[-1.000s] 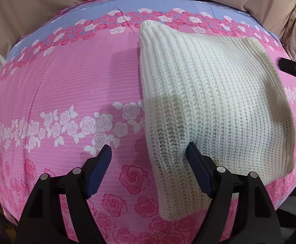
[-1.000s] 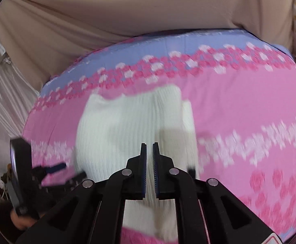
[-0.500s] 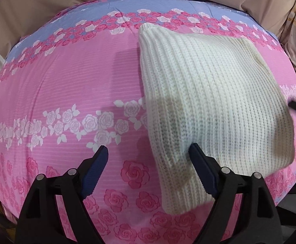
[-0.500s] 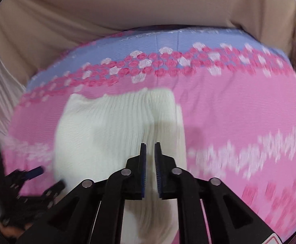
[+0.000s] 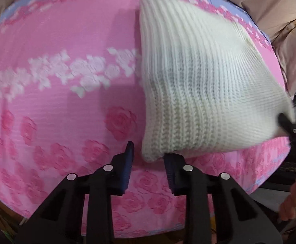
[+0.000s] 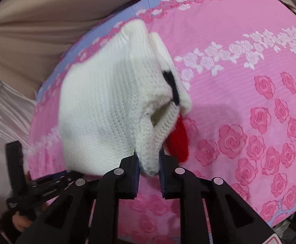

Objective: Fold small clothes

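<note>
1. Pink sheet [image 5: 56, 105], printed with roses, covers the bed; a white rose band crosses it on my left.
2. My left gripper [image 5: 148, 158] has its blue pads parted, with the near-left corner of the knit [image 5: 198, 81] lying in the gap. The left pad stands clear of the wool; whether the right pad touches it I cannot tell.
3. That cream ribbed knit is folded and lies on the sheet from the middle to the right side, reaching back to the bed's lilac border.
4. My right gripper [image 6: 149, 166] has its pads pressed on the knit's [image 6: 107, 105] near-right corner, so the wool bunches between them and lifts, showing an opening between the layers.
5. A red patch [image 6: 178, 140] peeks from under that raised edge, just right of my right pads, and a black mark [image 6: 171, 81] sits higher on the same edge.
6. Beige cloth [image 6: 46, 20] hangs behind the bed.
</note>
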Motion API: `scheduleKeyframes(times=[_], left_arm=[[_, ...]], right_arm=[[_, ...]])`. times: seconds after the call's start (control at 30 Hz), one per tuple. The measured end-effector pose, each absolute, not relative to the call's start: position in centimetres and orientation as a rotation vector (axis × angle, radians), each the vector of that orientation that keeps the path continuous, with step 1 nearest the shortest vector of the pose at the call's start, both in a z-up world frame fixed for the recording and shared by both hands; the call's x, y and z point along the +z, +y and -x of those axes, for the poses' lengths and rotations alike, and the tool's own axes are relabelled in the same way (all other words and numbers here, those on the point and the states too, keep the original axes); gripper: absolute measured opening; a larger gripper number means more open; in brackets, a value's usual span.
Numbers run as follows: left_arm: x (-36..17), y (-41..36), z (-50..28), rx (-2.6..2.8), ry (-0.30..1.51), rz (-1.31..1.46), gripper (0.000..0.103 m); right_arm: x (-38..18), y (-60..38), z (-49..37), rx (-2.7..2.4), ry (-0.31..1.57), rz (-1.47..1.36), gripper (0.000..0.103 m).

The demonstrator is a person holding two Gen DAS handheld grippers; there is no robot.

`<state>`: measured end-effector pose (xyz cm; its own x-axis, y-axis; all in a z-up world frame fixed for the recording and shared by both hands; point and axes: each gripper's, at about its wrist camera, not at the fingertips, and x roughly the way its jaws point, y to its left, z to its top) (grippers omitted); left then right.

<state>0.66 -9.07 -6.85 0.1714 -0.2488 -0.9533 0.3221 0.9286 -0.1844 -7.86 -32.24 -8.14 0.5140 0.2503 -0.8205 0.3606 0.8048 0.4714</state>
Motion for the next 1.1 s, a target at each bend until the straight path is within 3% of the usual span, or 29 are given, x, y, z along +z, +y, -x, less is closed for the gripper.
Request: scheduleKeyframes(times=[0.13,0.23,0.3,0.43,0.5,0.67,0.87,0.97,1.03,1.1], left_arm=[[-8.0,-9.2,-0.5,-0.34,1.345,-0.138,0.03],[-9.0,-9.4,0.2,-0.301,1.358,-0.182,0.033],[-8.5,-9.8,1.0,-0.292,1.337,-0.231,0.034],[-6.8,-10.6,2.6,-0.299,1.292,-0.275,0.034],[-5.8,-10.8,3.2,-0.306,1.257,-0.286,0.035],[-2.6,-10.6,3.1,-0.295,1.16,-0.304,0.047],[-2.1,-10.7,2.5,-0.272,1.146,-0.295,0.047],[-2.4,-10.7,2.4,-0.258,1.149,-0.295,0.048],[-2.6,-10.4,2.1,-0.247,1.152,-0.293,0.048],[-2.6,-10.1,1.8,-0.228,1.145,-0.287,0.049]], right_arm=[[-4.4,-31.6,8.6,-0.006,0.943,-0.626,0.013],[-10.8,-31.7,8.3,-0.103,1.129,-0.574,0.014],[-12.5,-32.1,9.3,-0.092,1.113,-0.644,0.013],[-9.0,-31.3,9.7,-0.123,1.111,-0.548,0.018],[-7.5,-31.2,9.8,-0.176,1.106,-0.488,0.027],[-4.0,-30.5,9.2,-0.229,1.043,-0.374,0.027],[-1.3,-29.7,5.4,-0.2,0.956,-0.276,0.027],[-3.8,-29.6,3.5,-0.209,0.997,-0.196,0.026],[-7.8,-30.2,2.4,-0.248,1.127,-0.156,0.025],[-8.0,-31.0,3.0,-0.244,1.115,-0.226,0.026]])
